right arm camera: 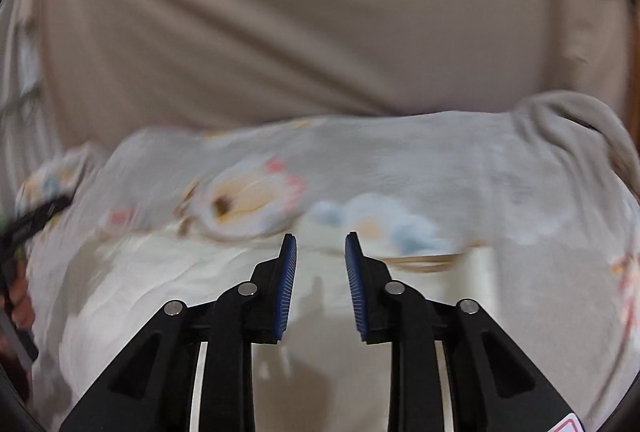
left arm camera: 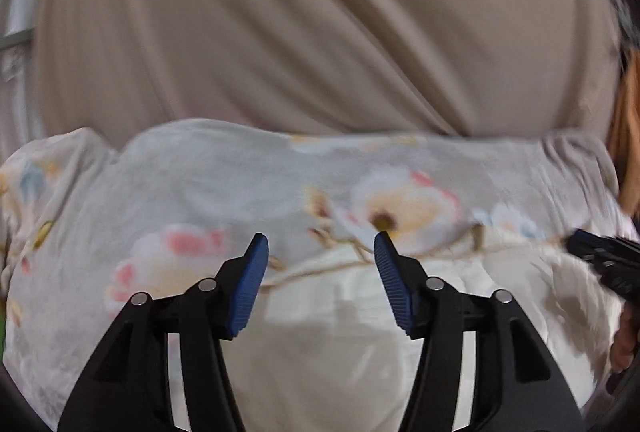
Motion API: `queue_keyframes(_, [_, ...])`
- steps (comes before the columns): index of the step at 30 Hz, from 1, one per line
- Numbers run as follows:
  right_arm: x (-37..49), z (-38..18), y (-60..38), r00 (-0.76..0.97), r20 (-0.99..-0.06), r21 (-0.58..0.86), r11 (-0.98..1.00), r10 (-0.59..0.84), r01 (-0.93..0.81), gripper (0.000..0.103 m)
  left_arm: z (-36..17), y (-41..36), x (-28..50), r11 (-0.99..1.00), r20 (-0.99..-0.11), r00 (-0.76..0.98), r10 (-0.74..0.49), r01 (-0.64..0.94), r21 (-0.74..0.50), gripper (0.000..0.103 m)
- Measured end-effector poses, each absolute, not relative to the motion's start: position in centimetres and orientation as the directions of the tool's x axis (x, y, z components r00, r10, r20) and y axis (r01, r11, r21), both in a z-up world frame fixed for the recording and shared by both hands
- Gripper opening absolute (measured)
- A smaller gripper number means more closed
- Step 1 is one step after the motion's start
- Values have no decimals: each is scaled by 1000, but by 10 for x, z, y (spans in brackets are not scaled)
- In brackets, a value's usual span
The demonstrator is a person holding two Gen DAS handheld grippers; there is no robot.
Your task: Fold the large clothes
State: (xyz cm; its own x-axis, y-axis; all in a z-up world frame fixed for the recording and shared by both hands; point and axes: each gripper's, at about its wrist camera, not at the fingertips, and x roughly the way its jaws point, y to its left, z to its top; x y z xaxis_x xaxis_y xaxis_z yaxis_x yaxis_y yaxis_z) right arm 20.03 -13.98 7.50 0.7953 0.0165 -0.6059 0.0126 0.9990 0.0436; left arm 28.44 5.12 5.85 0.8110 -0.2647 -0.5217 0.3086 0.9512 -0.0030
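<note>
Beige backdrop cloth (left arm camera: 280, 23): filling the whole upper half of both wrist views, hanging in long diagonal folds behind everything else; also showing in the right wrist view (right arm camera: 320, 11).

Floral sheet (left arm camera: 224, 191): lying spread beneath both grippers, grey-white with pink, yellow and pale blue blossoms; its far edge is meeting the beige backdrop cloth. In the right wrist view (right arm camera: 500, 183) it is bunching into a thick roll at the far right corner. Motion blur is smearing the print in both views.

White garment (left arm camera: 320, 344): this is the task's piece, lying on the floral sheet directly under and in front of both grippers, crumpled, with soft creases; its kind cannot be told. In the right wrist view (right arm camera: 160, 292) it is stretching from the left side to just past the gripper.

Left gripper (left arm camera: 321, 238): hovering over the white garment with its blue-padded fingers spread wide apart, gripping nothing. It is also appearing blurred at the left edge of the right wrist view (right arm camera: 32, 220).

Right gripper (right arm camera: 321, 236): poised over the white garment with a clear gap between its fingers, narrower than the left one's, and nothing between them. It is also entering the right edge of the left wrist view (left arm camera: 576, 242), blurred.
</note>
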Motion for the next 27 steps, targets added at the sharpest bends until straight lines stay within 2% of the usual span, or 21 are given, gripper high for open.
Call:
queue_keyframes(3, [235,25,-135,704,-710,49,998,11,35,13,11,23,317,944,-634,732,-250,330,8,54])
queue_keyframes(5, [241,10,-151,689,-720,157,987,83,45,12,-15,26,338,951,-688,679,-257,305,-54,54])
queue_keyframes(8, [240,4,-163,688,-712,237,970,141,46,11,-23,29,344,952,-691,672,-265,294,-79,55])
queue_keyframes(15, [240,17,-152,679,-731,172,982,75,77,12,-19,31,343,962,-720,656,-226,268,-58,57])
queue_keyframes(17, [224,34,-147,708,-698,208,976,104,61,23,-6,43,327,968,-699,681,-218,243,-65,72])
queue_keyframes(19, [213,50,-132,725,-674,221,975,144,12,24,7,57,310,975,-673,712,-199,213,-64,84])
queue_keyframes(23, [209,60,-95,718,-663,215,973,209,-85,24,25,88,285,984,-662,730,-169,164,-70,86])
queue_keyframes(27, [220,39,-68,679,-701,184,975,217,-122,24,32,128,266,991,-666,733,-136,108,-83,91])
